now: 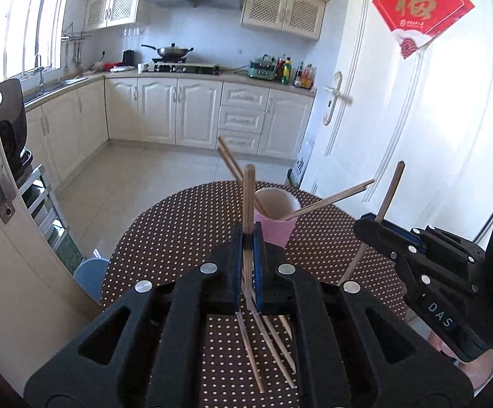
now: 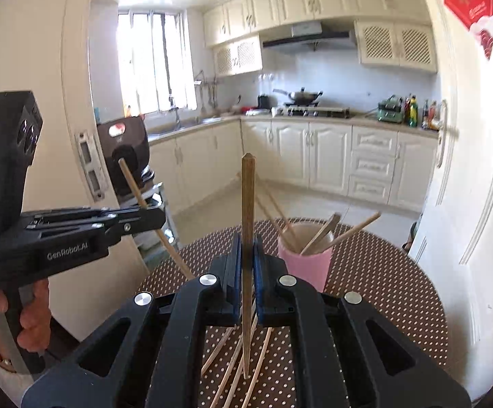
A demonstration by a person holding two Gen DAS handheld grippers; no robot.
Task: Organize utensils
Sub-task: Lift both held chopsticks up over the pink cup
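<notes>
Cup (image 1: 275,217) on the round table (image 1: 178,231), chopsticks (image 1: 328,200) standing in it, leaning outward; loose chopsticks (image 2: 236,367) lying on the table nearer the grippers; kitchen counter (image 1: 195,74) behind; door (image 1: 399,102) to the right

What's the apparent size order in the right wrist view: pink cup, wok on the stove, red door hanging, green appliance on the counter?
1. pink cup
2. red door hanging, cut off by the frame edge
3. wok and green appliance look about alike; not ranked.
The cup is nearest the camera, so only apparent size.
</notes>
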